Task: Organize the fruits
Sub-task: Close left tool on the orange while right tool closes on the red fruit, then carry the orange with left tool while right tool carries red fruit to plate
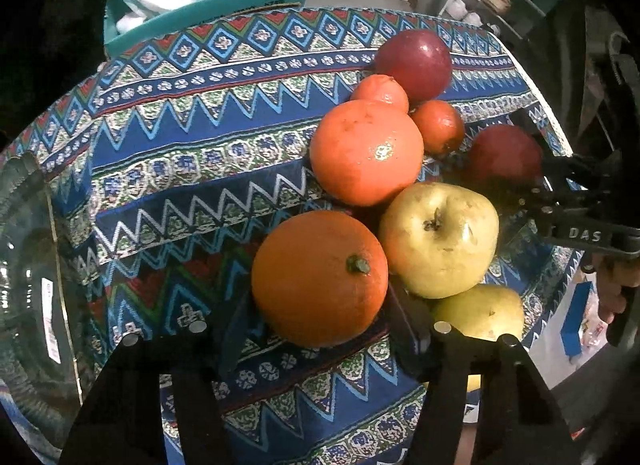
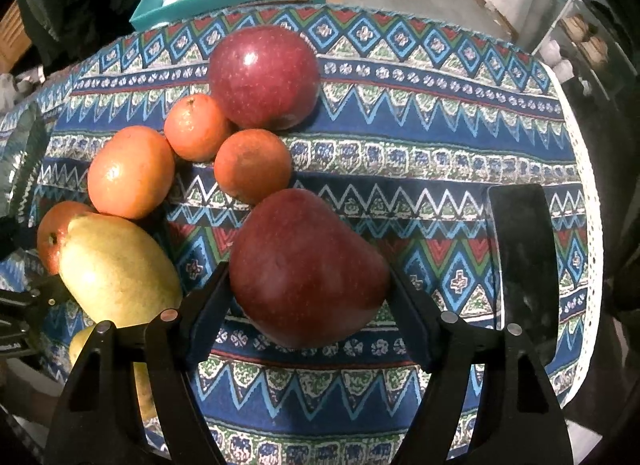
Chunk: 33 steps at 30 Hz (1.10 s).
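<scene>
Fruit lies clustered on a table covered by a blue patterned cloth (image 1: 180, 193) with zigzag and diamond bands.

Left wrist view, from left to right: a clear glass dish (image 1: 28, 265) curves along the nine o'clock edge. At centre, the left gripper (image 1: 320, 329) has its jaws set narrowly around a large orange (image 1: 320, 277), one finger on each side and touching it. Toward one o'clock sits a second orange (image 1: 366, 151), with two small tangerines and a red apple (image 1: 414, 63) beyond it. At three o'clock a yellow apple (image 1: 438, 239) touches the large orange, and a second yellow fruit (image 1: 482, 313) lies just below it. The right gripper enters from the three o'clock edge.

Right wrist view: a yellow fruit sits at eight o'clock and oranges at ten o'clock. At centre, the right gripper (image 2: 310, 305) has its jaws closed on a dark red apple (image 2: 306, 269), which rests on the cloth. A dark flat object (image 2: 522, 257) lies at three o'clock.
</scene>
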Each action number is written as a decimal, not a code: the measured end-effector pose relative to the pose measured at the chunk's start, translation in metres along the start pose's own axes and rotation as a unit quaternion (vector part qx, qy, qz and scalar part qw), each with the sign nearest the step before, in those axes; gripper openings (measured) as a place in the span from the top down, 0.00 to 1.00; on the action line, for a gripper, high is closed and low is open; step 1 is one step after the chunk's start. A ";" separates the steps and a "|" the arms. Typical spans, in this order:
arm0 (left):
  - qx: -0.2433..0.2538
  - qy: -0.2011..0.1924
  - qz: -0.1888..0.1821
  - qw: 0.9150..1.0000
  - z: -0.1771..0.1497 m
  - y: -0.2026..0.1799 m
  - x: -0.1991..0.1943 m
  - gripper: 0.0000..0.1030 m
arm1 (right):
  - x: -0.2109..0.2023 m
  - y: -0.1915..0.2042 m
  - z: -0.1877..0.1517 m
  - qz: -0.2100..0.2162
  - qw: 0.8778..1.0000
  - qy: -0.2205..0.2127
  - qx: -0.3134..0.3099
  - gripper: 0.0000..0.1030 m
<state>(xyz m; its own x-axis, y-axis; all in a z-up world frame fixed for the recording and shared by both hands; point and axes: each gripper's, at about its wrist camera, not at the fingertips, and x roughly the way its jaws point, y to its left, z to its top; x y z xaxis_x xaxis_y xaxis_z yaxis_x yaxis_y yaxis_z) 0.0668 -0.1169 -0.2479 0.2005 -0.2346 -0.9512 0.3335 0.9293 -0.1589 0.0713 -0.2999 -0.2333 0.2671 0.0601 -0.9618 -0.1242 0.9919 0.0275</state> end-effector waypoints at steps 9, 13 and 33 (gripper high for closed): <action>-0.016 -0.030 0.029 0.999 -0.001 0.015 -0.022 0.38 | -0.029 -0.006 0.002 0.003 0.999 -0.038 0.011 0.27; -0.019 -0.054 0.033 0.998 0.001 0.013 -0.038 0.38 | -0.049 -0.005 0.005 0.003 0.998 -0.065 0.012 0.27; -0.039 -0.156 0.035 0.986 0.001 0.008 -0.131 0.38 | -0.142 0.027 0.012 0.030 0.980 -0.195 -0.002 0.27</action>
<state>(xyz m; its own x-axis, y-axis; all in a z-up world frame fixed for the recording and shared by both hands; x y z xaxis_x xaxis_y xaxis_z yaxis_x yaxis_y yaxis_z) 0.0439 -0.0795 -0.1245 0.4984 -0.2348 -0.8345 0.2404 0.9623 -0.1272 0.0411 -0.2805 -0.0923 0.6046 0.1571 -0.7809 -0.1550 0.9848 0.0781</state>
